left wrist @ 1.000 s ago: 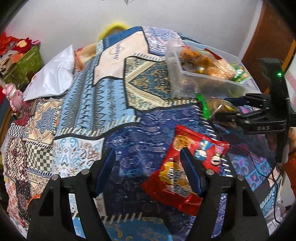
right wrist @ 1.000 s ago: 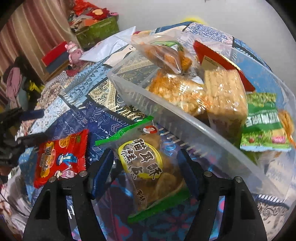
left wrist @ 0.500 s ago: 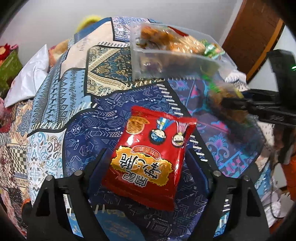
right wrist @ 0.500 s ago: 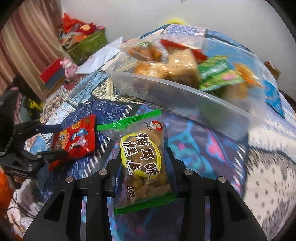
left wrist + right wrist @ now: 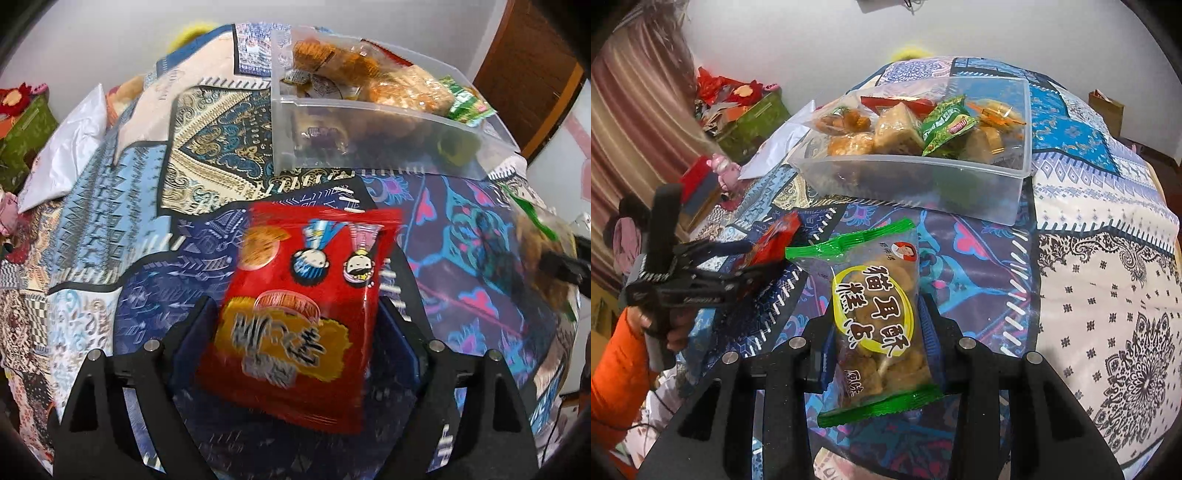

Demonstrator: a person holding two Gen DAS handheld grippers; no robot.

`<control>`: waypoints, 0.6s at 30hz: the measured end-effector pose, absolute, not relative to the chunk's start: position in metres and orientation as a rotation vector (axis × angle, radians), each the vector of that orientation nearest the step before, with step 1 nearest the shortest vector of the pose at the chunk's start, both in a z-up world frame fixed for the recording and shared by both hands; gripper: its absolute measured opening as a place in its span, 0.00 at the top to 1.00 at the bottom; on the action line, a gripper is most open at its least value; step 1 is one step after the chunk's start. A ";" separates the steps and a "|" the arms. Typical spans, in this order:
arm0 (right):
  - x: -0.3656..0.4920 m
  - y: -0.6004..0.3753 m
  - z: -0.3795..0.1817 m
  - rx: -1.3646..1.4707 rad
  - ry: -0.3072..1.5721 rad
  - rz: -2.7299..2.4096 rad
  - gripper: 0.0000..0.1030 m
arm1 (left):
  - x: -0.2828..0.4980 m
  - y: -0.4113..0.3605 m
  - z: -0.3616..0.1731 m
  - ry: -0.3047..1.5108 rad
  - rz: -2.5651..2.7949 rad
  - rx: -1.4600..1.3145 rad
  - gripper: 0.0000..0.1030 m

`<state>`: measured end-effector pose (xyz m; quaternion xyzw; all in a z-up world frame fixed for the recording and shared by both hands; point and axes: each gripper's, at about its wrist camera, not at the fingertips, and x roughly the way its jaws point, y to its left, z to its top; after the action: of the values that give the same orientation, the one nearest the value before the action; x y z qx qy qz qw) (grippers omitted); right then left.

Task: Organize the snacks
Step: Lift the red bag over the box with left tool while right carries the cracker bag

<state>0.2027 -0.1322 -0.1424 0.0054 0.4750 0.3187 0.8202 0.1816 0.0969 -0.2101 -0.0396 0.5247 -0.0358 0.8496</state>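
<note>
- Bed, covered by a patchwork quilt [image 5: 1108, 280] in blue, cream and purple panels; everything sits on it.
- Clear plastic bin [image 5: 1015, 192] at the far middle of the quilt, heaped with snack packs: fried golden pieces in clear wrap, pale wafer blocks, a green packet [image 5: 945, 127].
- Same bin [image 5: 369, 140] in the left wrist view, upper right, snacks showing through its wall.
- White plastic bag [image 5: 62, 147] on the quilt's left edge; green box [image 5: 753, 122] with red clutter beyond the bed.
- Red snack bag [image 5: 306, 314], cartoon faces printed on it, between the fingers of the left tool [image 5: 295, 332]. Jaws stand wide and have just been opening. The blur hides whether the pads press it, so no grip can be read.
- From the right wrist view the red bag [image 5: 775, 240] sits at the left tool's [image 5: 753, 262] tips, near side of the bin, well apart from it.
- Clear bag of brown fried snacks [image 5: 879, 325], green sealed ends, yellow oval label, clamped in the right tool [image 5: 875, 339]; jaws drawn in against its sides. Held above the quilt, short of the bin.
- Orange sleeve [image 5: 613, 373] and a hand [image 5: 676, 328] on the left tool's handle.
</note>
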 end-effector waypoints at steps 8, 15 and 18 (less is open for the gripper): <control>0.200 -0.144 -0.140 0.029 0.992 0.664 0.65 | 0.189 0.100 -0.218 1.065 -0.058 -0.176 0.32; 0.202 -0.154 -0.119 0.050 0.929 0.639 0.65 | 0.171 0.089 -0.186 0.988 -0.059 -0.131 0.33; 0.205 -0.156 -0.108 0.058 0.896 0.629 0.65 | 0.168 0.089 -0.160 0.928 -0.070 -0.150 0.33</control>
<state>0.2050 -0.1563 -0.1077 0.0277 0.4257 0.2991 0.8535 0.1684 0.0886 -0.1603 -0.0722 0.4471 -0.0339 0.8909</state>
